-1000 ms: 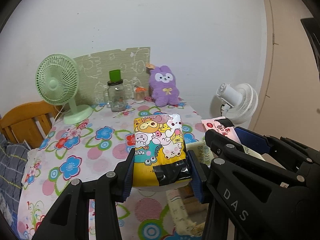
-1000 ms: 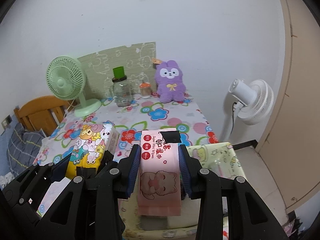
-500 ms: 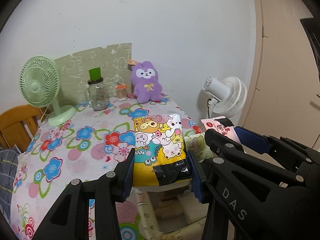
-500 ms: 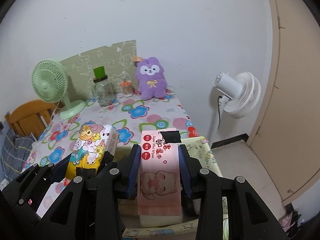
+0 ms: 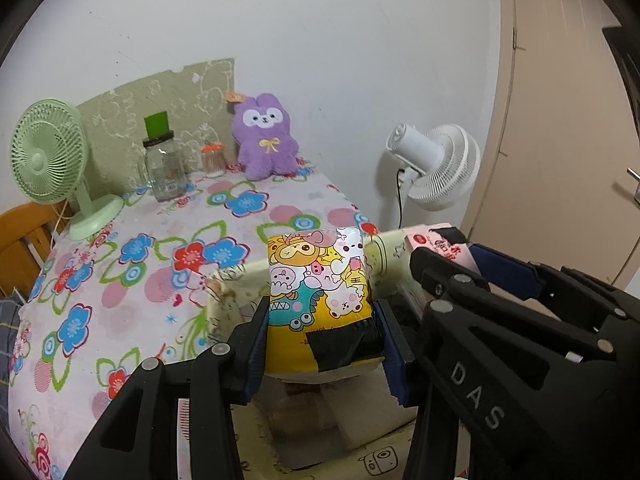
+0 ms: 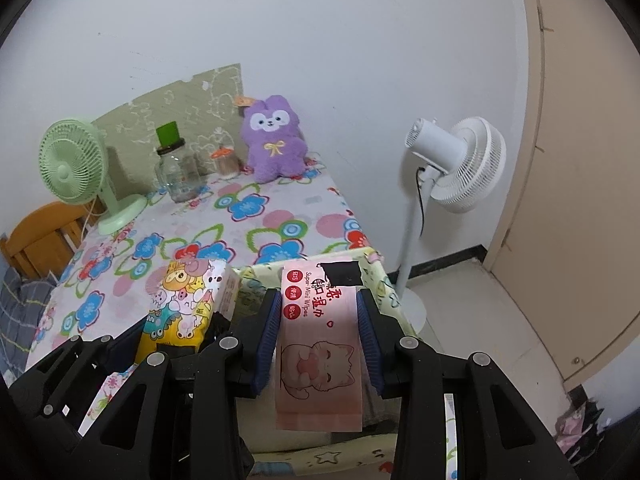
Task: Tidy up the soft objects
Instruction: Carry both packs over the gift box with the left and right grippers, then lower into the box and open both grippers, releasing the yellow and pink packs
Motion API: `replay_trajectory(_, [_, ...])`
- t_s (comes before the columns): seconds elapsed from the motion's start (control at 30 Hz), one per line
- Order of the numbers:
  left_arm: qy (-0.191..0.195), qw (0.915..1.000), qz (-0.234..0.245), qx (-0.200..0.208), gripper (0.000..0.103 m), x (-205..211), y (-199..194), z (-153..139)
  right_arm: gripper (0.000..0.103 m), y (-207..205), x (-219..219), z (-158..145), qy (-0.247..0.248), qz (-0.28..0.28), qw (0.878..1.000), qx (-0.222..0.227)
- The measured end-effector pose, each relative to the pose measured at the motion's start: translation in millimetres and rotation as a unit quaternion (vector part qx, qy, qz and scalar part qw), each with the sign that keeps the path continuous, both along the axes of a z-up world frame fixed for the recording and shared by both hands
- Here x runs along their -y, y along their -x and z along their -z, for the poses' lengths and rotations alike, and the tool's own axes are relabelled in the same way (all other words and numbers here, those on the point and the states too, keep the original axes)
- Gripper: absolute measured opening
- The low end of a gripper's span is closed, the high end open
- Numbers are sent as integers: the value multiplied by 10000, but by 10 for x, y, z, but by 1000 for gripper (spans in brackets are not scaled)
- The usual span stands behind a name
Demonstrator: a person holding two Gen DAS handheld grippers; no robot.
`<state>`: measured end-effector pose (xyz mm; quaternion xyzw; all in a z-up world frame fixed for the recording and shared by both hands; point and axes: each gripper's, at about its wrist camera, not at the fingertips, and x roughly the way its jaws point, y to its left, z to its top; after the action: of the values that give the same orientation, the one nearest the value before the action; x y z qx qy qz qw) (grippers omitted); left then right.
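Observation:
My left gripper [image 5: 320,332] is shut on a yellow cartoon-print tissue pack [image 5: 318,284] and holds it over a pale yellow fabric storage box [image 5: 236,292] beside the table's right edge. My right gripper [image 6: 320,320] is shut on a pink wet-wipes pack [image 6: 318,344] with a cat drawing, held over the same box [image 6: 376,276]. The tissue pack [image 6: 184,304] shows at the left of the right wrist view; the wipes pack [image 5: 440,244] shows at the right of the left wrist view. A purple plush bunny [image 6: 274,144] sits at the table's back.
The table has a flowered cloth [image 5: 140,264]. On it stand a green desk fan [image 5: 52,164], a glass jar with a green lid [image 5: 162,160] and a small orange-capped jar [image 5: 212,158]. A white floor fan [image 6: 456,168] stands right of the table. A wooden chair [image 6: 44,232] is left.
Both grippers have moved right and forward with their packs, from over the table to above the fabric box. The table objects have shifted left in view.

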<state>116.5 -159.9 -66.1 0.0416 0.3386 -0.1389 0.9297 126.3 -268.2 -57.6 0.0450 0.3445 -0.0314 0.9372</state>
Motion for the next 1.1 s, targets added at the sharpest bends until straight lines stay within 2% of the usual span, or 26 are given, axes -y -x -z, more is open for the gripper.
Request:
replay_trajectory(0.33, [-162,9994,123,-284,55,121,-65,164,41,-43,147,129,-98,190,9997,-155])
replay_trajectory(0.4, [-179,9994,102,-291,67,121,-75,169,41,-56,148,139,-104,182,9996,-173])
replay_trajectory(0.47, [-186,9994,127,-275,73,121,-72,159,41,-65,144,146,-111,157,9997,-181])
replay_trajectory(0.77, [-256,9996,-75,-121,86,39,-121,66,41,-137,37,167,-202,-71,9996,-192])
replay_trajectory(1.1, [-410,9986,-271,-181,89,-57,-170,102,43,-237,-74,224,-271,-261,9989,-270])
